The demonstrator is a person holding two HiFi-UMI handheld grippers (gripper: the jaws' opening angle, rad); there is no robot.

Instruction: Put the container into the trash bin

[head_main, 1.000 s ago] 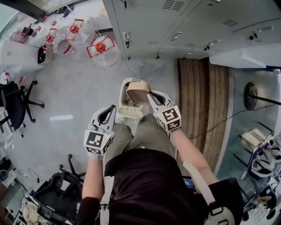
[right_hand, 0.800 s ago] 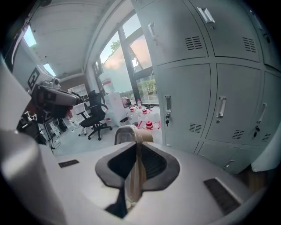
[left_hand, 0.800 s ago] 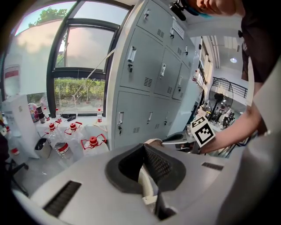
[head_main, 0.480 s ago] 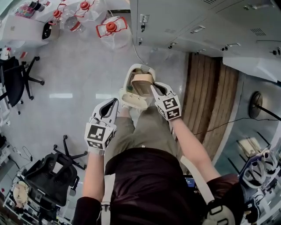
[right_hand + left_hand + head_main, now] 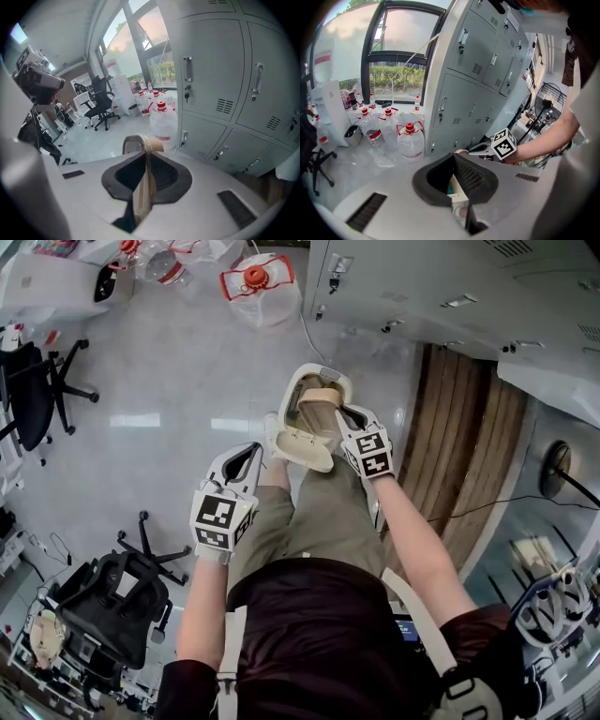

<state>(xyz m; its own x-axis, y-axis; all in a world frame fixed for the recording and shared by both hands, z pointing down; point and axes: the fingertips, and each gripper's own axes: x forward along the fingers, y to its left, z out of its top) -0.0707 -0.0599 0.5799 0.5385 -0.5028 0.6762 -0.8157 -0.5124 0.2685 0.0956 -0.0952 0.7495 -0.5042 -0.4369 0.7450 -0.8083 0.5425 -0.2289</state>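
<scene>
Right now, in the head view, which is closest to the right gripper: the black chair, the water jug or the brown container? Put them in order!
1. The container, clamped in the right gripper itself.
2. The water jug, on the floor ahead, toward the top.
3. The black chair, far off at the left edge.

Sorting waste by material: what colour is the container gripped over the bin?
The container is tan, a light brown; the head view shows it best.
</scene>
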